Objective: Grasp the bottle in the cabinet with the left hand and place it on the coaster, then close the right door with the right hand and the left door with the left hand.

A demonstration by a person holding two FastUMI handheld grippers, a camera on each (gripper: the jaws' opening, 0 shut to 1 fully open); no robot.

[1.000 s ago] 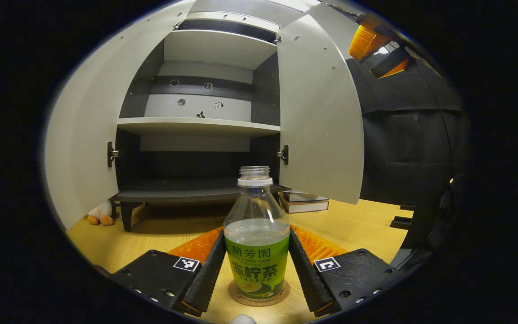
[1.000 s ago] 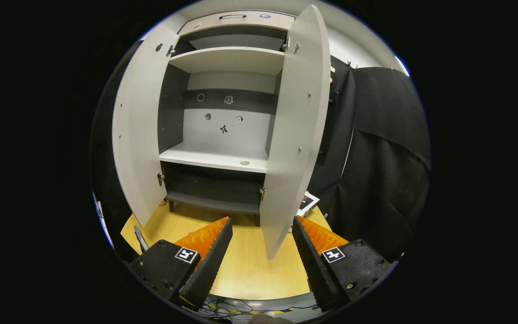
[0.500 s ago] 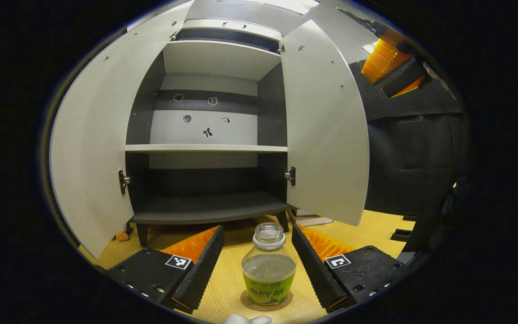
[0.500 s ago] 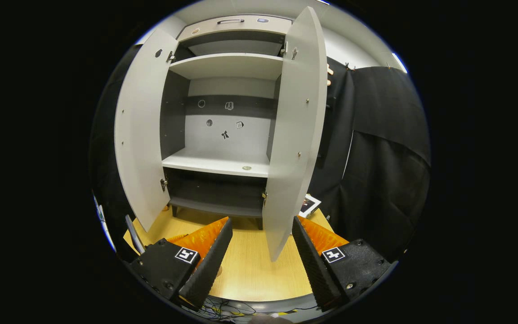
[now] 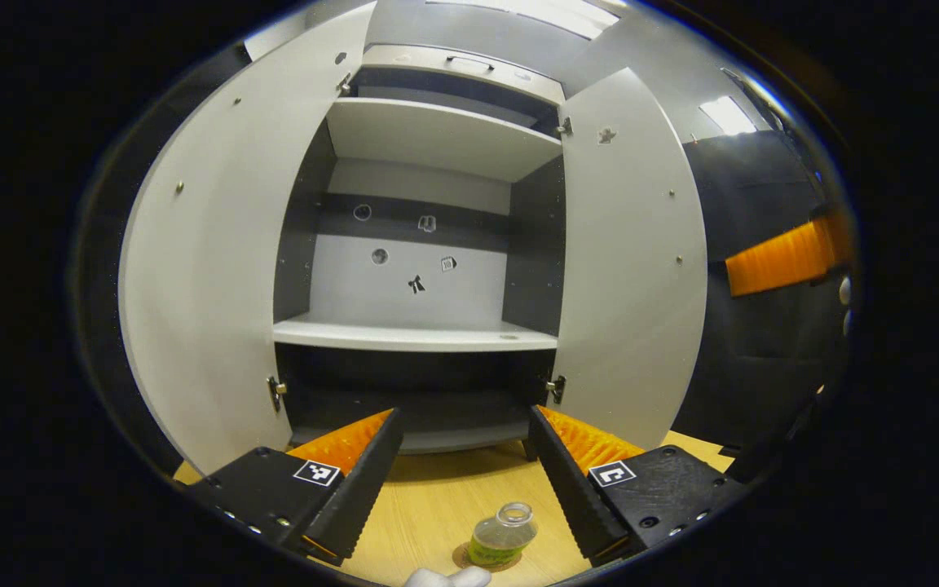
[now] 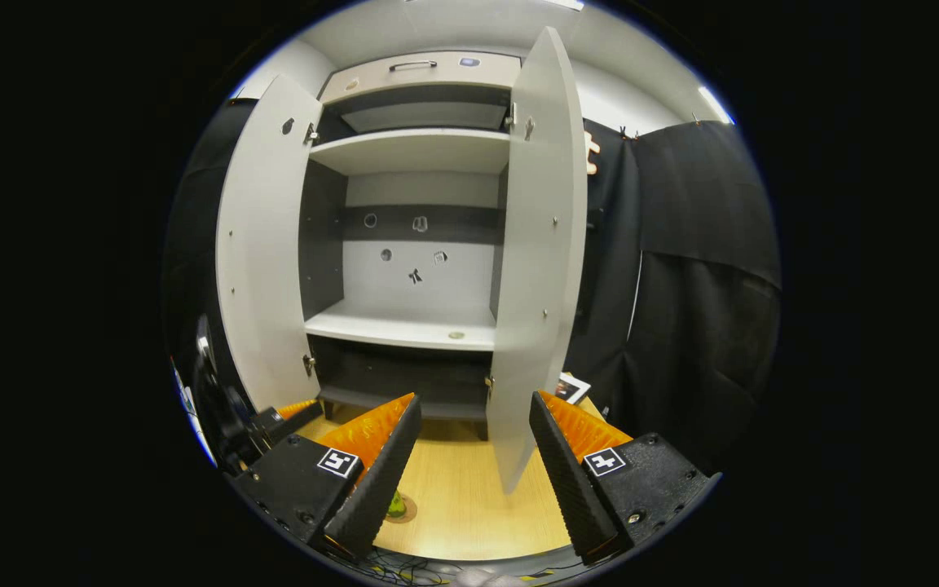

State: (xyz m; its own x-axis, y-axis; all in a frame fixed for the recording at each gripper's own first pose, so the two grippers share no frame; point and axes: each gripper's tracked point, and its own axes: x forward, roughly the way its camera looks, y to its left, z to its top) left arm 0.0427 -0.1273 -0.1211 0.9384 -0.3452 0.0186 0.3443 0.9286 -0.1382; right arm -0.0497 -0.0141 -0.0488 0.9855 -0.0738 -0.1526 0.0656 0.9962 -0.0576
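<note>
Lifted up and back from the bottle (image 5: pixel 502 534), the left hand-held gripper (image 5: pixel 465 477) now hangs above it, jaws spread wide and empty. That green-labelled bottle stands upright on the round coaster (image 5: pixel 473 561) on the wooden worktop (image 5: pixel 429 505). Right hand-held gripper (image 6: pixel 469 465) gapes empty before the cabinet's open right door (image 6: pixel 539 261); left door (image 6: pixel 262 244) also open
</note>
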